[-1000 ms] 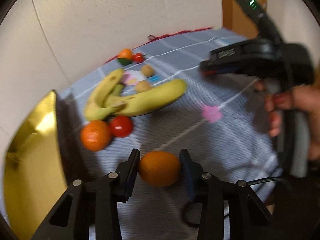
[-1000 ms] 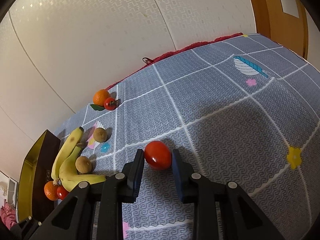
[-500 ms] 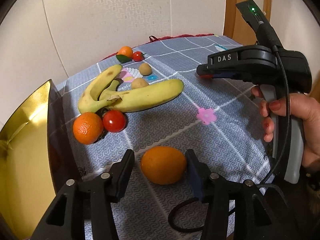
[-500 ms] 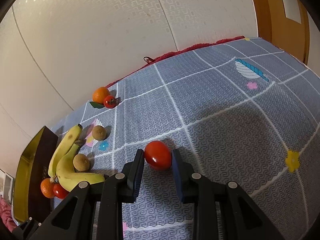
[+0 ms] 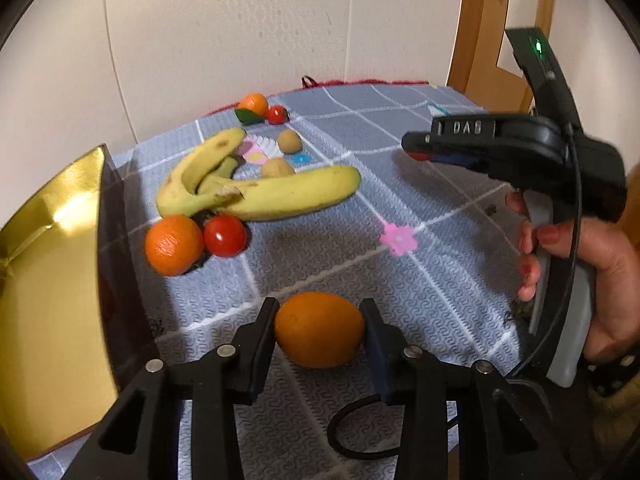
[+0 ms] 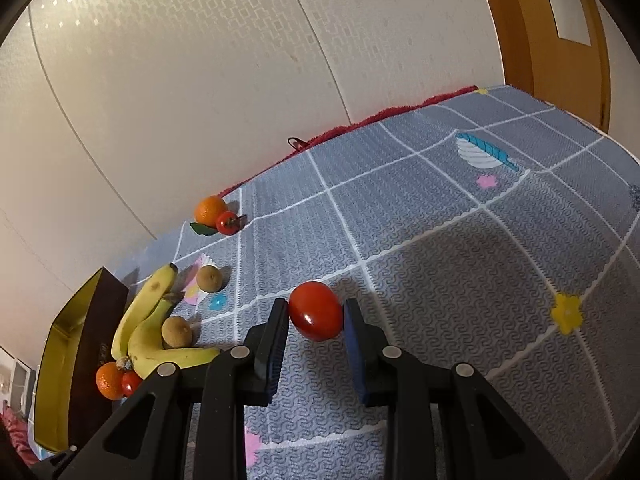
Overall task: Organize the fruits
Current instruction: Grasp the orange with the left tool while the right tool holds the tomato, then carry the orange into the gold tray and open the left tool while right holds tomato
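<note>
In the left wrist view my left gripper (image 5: 319, 322) is shut on a large orange (image 5: 320, 332), one finger touching each side, just above the blue-grey patterned cloth (image 5: 440, 280). In the right wrist view my right gripper (image 6: 316, 314) is shut on a red tomato (image 6: 316, 311), held a little above the cloth (image 6: 440, 260). The left view also shows the right gripper (image 5: 416, 151) at the right, a hand (image 5: 600, 280) on its handle. A gold-lined box (image 5: 48, 280) stands open at the left.
Two bananas (image 5: 256, 196) lie beside the box, with a mandarin (image 5: 174, 244) and a small tomato (image 5: 225, 236) in front. Two brown round fruits (image 5: 289, 141) sit behind them. A mandarin (image 6: 210, 210) and a tomato (image 6: 228, 222) rest near the wall. A black cable (image 5: 352, 432) loops below.
The left fingers stood wider around the orange half a second ago and now press on both its sides. The right gripper still holds the tomato and has barely shifted.
</note>
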The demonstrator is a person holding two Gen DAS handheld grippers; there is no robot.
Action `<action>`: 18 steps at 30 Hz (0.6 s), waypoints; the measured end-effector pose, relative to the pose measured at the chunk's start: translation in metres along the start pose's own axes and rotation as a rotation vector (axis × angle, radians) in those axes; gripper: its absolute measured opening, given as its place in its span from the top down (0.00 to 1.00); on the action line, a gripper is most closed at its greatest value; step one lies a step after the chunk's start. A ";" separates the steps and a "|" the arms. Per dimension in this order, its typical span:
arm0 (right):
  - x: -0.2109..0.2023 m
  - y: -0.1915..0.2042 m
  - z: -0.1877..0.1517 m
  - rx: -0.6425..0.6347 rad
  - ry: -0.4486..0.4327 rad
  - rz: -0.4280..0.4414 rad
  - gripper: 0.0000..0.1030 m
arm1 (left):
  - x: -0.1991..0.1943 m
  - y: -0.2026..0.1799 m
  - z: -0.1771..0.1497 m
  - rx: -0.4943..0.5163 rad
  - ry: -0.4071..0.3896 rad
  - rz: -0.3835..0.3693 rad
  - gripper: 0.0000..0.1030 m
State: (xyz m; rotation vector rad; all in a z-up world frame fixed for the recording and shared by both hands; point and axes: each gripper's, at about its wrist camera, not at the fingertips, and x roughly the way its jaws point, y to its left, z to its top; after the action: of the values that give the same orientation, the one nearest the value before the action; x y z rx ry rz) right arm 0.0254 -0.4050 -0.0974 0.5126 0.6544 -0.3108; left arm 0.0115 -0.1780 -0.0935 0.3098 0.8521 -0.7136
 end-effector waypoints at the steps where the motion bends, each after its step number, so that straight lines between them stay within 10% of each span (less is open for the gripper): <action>1: -0.001 0.001 0.000 -0.003 -0.008 0.005 0.73 | -0.006 0.000 0.001 -0.002 -0.016 0.004 0.60; 18: -0.032 0.041 -0.033 -0.142 -0.100 0.086 0.73 | -0.087 0.073 -0.008 -0.188 -0.207 0.095 0.60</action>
State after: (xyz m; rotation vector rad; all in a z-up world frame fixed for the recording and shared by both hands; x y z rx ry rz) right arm 0.0028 -0.3492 -0.0845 0.3855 0.5511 -0.2058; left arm 0.0183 -0.0815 -0.0332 0.1045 0.6972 -0.5613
